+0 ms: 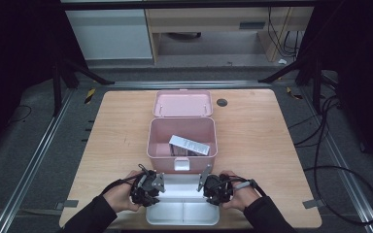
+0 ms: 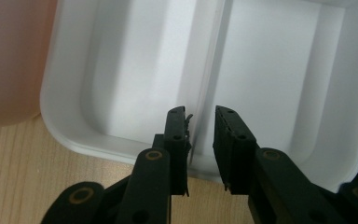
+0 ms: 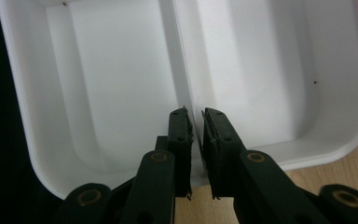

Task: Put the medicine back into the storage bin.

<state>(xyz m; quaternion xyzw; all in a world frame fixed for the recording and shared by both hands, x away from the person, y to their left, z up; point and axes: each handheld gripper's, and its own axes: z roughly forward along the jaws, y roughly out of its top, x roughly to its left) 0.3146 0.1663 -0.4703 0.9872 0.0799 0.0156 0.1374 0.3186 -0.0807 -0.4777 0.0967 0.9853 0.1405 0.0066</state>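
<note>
At the near edge of the wooden table (image 1: 257, 145) lies a white tray (image 1: 182, 213) with two compartments, split by a thin wall (image 2: 209, 70) in the middle. Both tools are at this tray, one at each end.

The left gripper (image 1: 146, 190), held in the person's left hand (image 1: 121, 196), is at the left end of the tray. In the left gripper view, the left gripper (image 2: 200, 135) has its two black jaws on either side of the end of the dividing wall. A clear gap remains between them, and I cannot tell if the pads touch the wall.

The right gripper (image 1: 217, 189), held in the right hand (image 1: 238, 194), is at the right end of the tray. In the right gripper view, the right gripper (image 3: 197, 133) also stands over the end of the dividing wall. Its jaws are almost together, with only a thin slit between them, and they seem to pinch the wall, but this is not fully sure.

Just behind the tray stands a pink box (image 1: 182, 141), open, with its lid (image 1: 182, 103) folded back and lying flat behind it. Inside the box lies a small white carton (image 1: 189, 144), tilted, toward the right side. Farther back on the table, right of the lid, there is a small dark round hole (image 1: 222, 102).
</note>
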